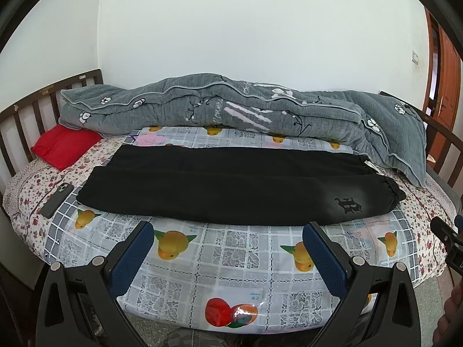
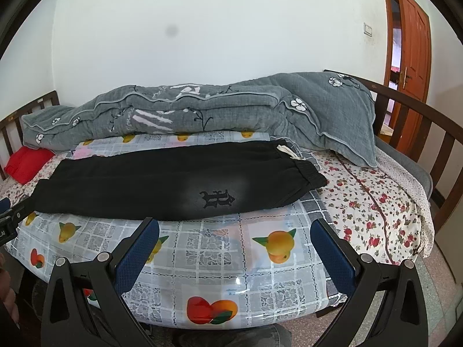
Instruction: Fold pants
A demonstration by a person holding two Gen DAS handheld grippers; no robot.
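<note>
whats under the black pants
The black pants lie on a fruit-print plastic sheet over the flowered bedsheet. Whatever the sheet shows directly beneath them is covered.

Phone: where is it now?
Left wrist view: the phone lies at the bed's left side, beside the black pants' cuff end, below the red pillow.
</note>
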